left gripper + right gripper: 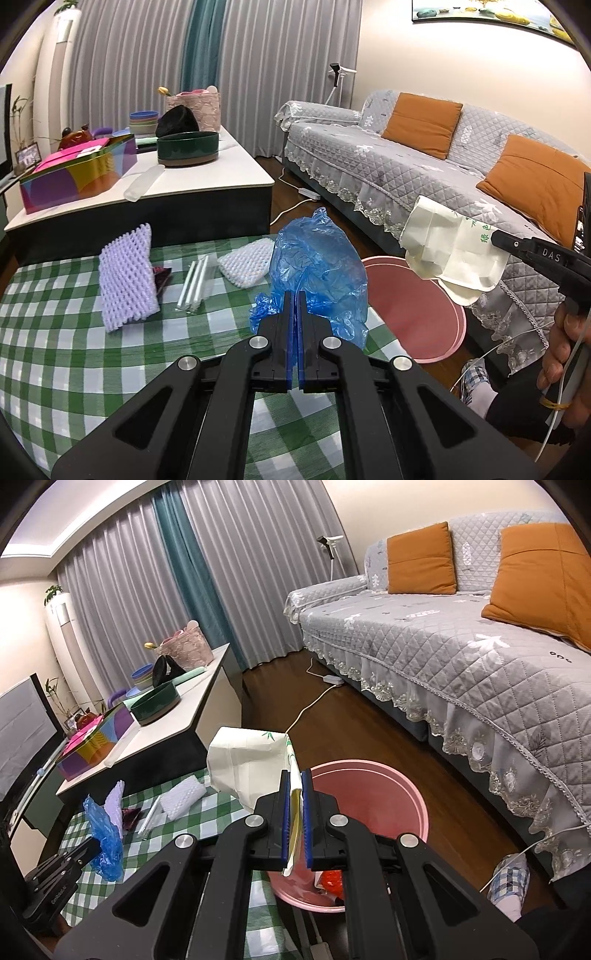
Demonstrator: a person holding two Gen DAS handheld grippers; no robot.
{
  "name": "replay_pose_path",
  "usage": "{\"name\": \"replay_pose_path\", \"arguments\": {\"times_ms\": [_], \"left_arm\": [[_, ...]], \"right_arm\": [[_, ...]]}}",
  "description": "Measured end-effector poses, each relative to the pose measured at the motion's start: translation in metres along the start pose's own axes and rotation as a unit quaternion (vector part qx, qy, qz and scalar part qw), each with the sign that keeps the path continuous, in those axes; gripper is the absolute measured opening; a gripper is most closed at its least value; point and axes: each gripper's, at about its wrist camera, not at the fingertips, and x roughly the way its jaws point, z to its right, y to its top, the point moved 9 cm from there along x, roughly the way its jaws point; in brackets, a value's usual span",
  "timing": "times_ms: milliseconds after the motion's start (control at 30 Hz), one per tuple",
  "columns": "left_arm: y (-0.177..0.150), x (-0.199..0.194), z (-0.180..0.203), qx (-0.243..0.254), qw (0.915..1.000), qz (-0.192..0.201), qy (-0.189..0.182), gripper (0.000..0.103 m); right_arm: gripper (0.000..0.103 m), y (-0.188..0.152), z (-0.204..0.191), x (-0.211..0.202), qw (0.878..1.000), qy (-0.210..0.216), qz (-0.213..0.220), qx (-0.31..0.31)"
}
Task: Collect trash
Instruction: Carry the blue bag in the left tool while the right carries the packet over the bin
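The cream tissue wrapper (255,764) hangs pinched in the right gripper (295,775), just past the table's right edge and above the near rim of the pink bin (413,794) on the floor; the step in hand looks like dropping it in. To do that well, the person would likely carry the wrapper further over the bin's open middle before letting go, since it is light and limp, could drift, and a flap reaches back toward the table (74,350). The right gripper's jaws are nearly closed, with only the thin folded edge of the wrapper between the blue pads. The left gripper (295,295) is likewise clamped tight, on a crumpled blue plastic bag (317,258), held up over the right part of the checked tablecloth, near the edge that faces the bin. Left on the cloth toward the far edge are a purple foam net (127,277), a white foam net (245,266) and a few white straws (194,284), with a dark wrapper (162,277) beside the purple net.
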Motion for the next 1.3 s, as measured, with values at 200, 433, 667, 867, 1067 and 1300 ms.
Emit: {"name": "replay_pose_path", "arguments": {"times_ms": [200,433,667,867,1067,1300], "left_arm": [[0.000,0.006,0.009,0.002,1.0000,-0.002,-0.008,0.001],[0.000,0.014,0.019,0.002,0.9999,-0.004,-0.016,0.001],[-0.002,0.026,0.032,0.003,0.9996,-0.009,-0.027,0.001],[-0.002,0.039,0.043,0.004,0.9992,-0.013,-0.039,0.001],[-0.003,0.052,0.055,0.003,0.9985,-0.018,-0.052,0.001],[-0.003,0.066,0.074,0.016,0.9977,-0.021,-0.063,0.001]], "right_arm": [[0.006,0.003,0.010,0.000,1.000,-0.010,0.005,0.001],[0.006,0.004,0.022,0.000,1.000,-0.020,0.007,0.004],[0.006,0.005,0.036,0.003,0.999,-0.031,0.009,0.009],[0.006,0.005,0.046,0.005,0.999,-0.043,0.010,0.011],[0.006,0.006,0.061,0.008,0.998,-0.059,0.013,0.013],[0.006,0.003,0.073,0.012,0.997,-0.073,0.011,0.014]]}}
